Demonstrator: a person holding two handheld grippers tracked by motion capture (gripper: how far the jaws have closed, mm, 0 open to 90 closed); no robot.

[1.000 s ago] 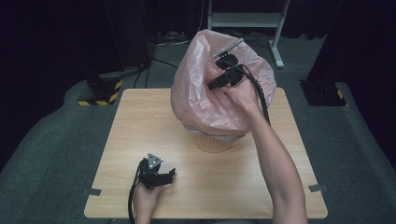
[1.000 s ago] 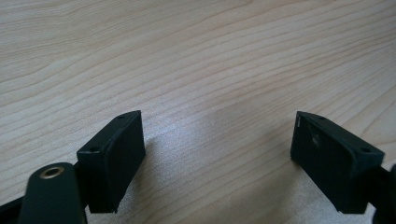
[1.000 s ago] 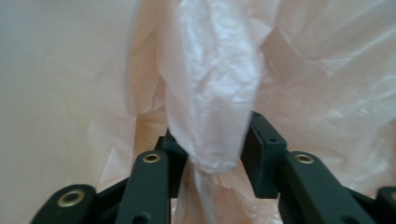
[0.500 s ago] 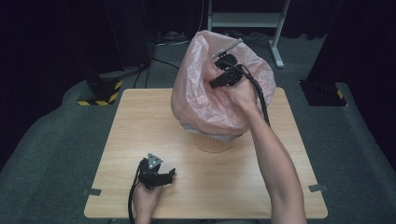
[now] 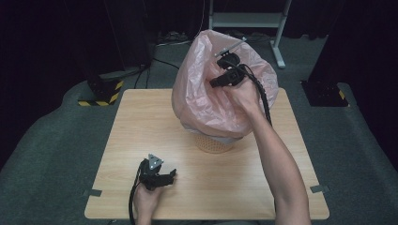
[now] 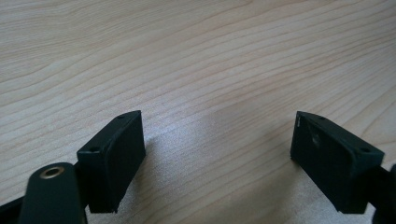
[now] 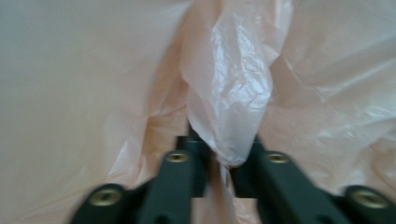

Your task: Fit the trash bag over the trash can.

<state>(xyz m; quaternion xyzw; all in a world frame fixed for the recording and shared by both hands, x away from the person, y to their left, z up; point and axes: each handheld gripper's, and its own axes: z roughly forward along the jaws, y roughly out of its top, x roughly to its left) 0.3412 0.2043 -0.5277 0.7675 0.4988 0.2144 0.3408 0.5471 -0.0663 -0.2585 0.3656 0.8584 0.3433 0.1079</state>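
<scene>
Bag (image 5: 202, 93), one, pinched by right gripper (image 7: 219, 163); left gripper (image 6: 217, 154) fingers wide, one basket (image 5: 213, 144).

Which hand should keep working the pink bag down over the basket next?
Right, probably. The right gripper has just been closing and its jaws pinch a fold of the pink bag above the basket. The left gripper sits open, low over the table, well short of the bag.
</scene>
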